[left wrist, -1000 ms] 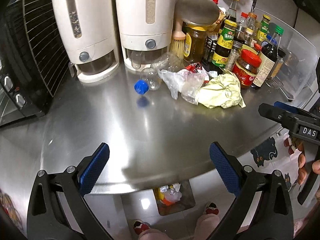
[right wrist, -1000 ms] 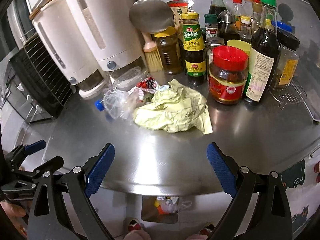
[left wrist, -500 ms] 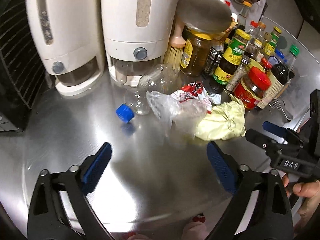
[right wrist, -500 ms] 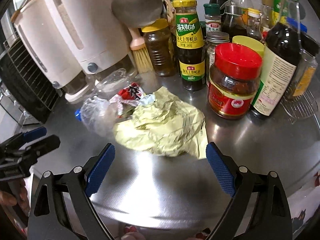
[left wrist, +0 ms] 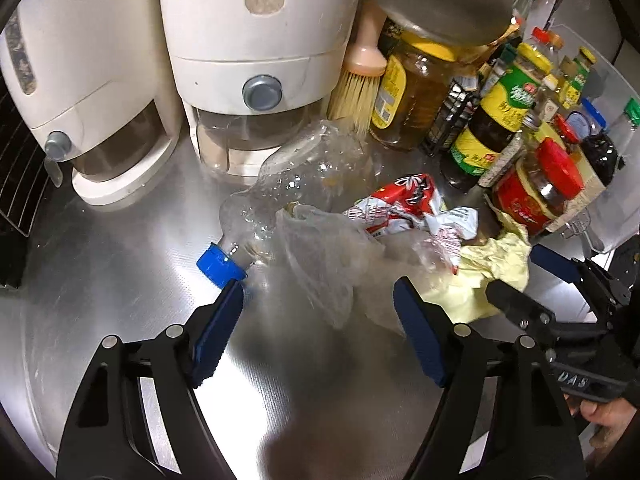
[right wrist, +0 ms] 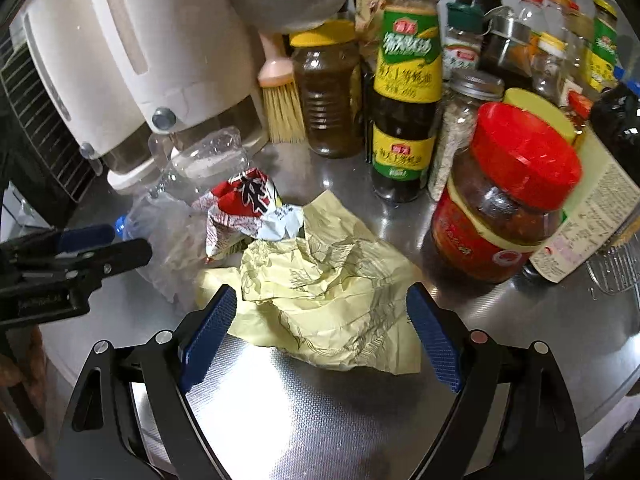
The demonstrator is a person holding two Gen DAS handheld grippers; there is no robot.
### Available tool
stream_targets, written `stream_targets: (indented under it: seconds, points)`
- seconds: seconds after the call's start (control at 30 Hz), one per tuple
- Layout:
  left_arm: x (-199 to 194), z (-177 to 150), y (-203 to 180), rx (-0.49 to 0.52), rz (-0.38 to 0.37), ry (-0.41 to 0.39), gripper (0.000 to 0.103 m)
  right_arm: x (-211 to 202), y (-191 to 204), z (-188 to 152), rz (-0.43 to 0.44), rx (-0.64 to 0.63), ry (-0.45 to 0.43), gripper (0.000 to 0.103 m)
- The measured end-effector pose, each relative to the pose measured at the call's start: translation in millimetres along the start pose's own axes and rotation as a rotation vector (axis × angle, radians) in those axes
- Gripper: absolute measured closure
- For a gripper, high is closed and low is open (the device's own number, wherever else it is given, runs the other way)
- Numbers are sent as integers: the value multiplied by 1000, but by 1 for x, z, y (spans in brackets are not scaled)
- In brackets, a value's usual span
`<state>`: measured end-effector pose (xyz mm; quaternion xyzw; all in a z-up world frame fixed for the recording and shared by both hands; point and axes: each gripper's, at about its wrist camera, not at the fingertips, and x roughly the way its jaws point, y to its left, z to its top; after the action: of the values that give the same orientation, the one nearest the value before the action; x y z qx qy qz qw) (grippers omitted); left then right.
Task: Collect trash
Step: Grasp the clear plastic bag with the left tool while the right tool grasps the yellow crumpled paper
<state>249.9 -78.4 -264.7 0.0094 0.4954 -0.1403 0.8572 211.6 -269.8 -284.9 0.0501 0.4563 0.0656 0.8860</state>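
A heap of trash lies on the steel counter [left wrist: 120, 264]. It holds a crushed clear bottle [left wrist: 296, 184] with a blue cap [left wrist: 220, 265], a thin clear plastic bag [left wrist: 324, 264], a red-and-white wrapper [left wrist: 404, 208] and crumpled pale-yellow paper [right wrist: 328, 284]. My left gripper [left wrist: 320, 300] has its jaws closing around the near end of the plastic bag; the pads do not press on it. My right gripper [right wrist: 320, 312] is closing too, with the yellow paper between its fingers, untouched. Each gripper shows in the other's view: the right gripper [left wrist: 536, 280] and the left gripper [right wrist: 100, 244].
Two white dispensers [left wrist: 256, 48] stand at the back left, beside a black wire rack [left wrist: 16, 160]. A brush [left wrist: 360, 84], a hanging ladle [left wrist: 440, 0], a red-lidded jar [right wrist: 504, 196] and several sauce bottles [right wrist: 404, 92] crowd the back right.
Both grippers have moved forward and down over the counter to the trash heap, and their jaws have narrowed. The plastic bag and the yellow paper now lie between the fingers.
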Motion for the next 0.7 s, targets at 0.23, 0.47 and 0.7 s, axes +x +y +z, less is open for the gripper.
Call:
stream_targets:
  seconds: [0.23,0.47,0.7]
  points:
    - [18,4,4,6,-20,38,48,24,-10,-7,43,46,70,24]
    - [25,6,4,5,-58,56,99,28,-13,-9,96,71,86,54]
    - [11,2,-4,52,-25,23,102,17,-1,-12,108,44,82,76]
